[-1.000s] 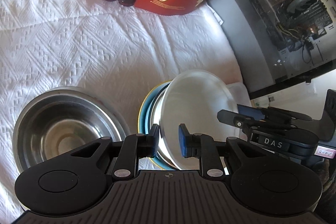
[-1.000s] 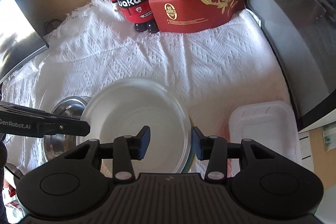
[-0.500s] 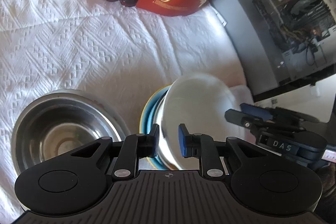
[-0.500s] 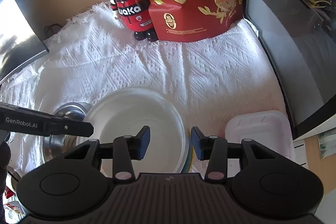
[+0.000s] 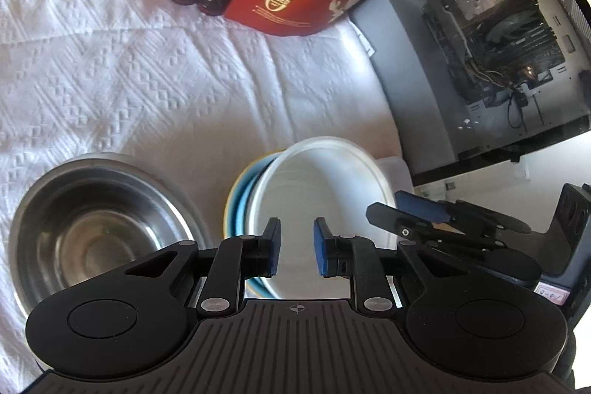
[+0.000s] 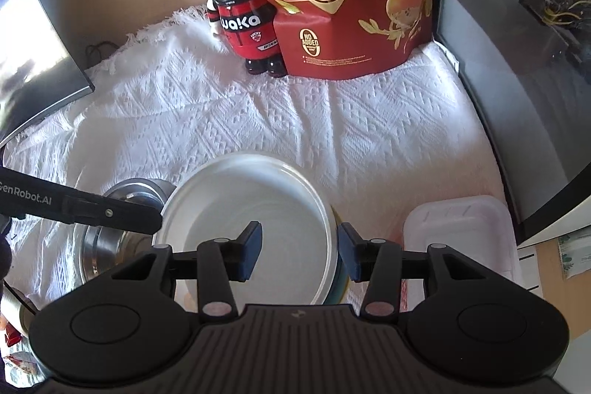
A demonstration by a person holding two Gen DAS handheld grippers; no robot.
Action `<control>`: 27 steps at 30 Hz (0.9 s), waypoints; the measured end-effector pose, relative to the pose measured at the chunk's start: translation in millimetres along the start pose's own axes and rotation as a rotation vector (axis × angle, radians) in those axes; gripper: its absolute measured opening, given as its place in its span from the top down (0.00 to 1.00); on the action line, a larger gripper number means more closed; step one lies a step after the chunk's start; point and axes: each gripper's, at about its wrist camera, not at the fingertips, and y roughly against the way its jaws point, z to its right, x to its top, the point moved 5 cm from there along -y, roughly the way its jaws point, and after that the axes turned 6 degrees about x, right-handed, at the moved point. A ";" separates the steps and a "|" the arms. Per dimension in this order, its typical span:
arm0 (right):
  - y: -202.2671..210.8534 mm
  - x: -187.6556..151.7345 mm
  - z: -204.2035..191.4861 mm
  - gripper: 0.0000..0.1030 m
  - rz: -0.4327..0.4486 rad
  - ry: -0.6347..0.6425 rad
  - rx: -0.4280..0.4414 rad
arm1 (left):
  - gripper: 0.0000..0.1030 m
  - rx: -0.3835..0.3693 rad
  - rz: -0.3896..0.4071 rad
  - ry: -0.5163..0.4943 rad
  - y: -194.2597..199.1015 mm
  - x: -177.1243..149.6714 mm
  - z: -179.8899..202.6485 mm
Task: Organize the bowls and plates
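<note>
In the left wrist view, the left gripper [image 5: 295, 248] is held with jaws slightly apart over the near rim of the round white plate [image 5: 325, 180], gripping nothing; the plate sits on a blue and yellow stack beside the round steel bowl [image 5: 92, 231] on the cloth-covered bench [image 5: 147, 80]. In the right wrist view, the right gripper [image 6: 300, 252] straddles the plate's right rim with jaws opening, unclamped; it is best lifted clear without nudging the plate.

Left claw [image 5: 295, 252]: pitched steeply downward, jaws level side by side. Blue pads [image 5: 274, 248] stand narrowly apart; nothing pressed between them. Claw seen from right wrist view as black finger entering from left edge.

Right claw [image 6: 299, 252]: pitched steeply downward. Jaws opening, gap wider than left claw's; pads [image 6: 253, 252] press on nothing. Seen from left wrist view at lower right, fingers [image 5: 391, 216] pointing left.
</note>
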 end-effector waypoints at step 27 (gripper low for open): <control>-5.4 61.4 -75.6 0.51 0.007 0.236 0.059 | 0.79 0.301 0.282 0.200 82.9 -31.6 -125.3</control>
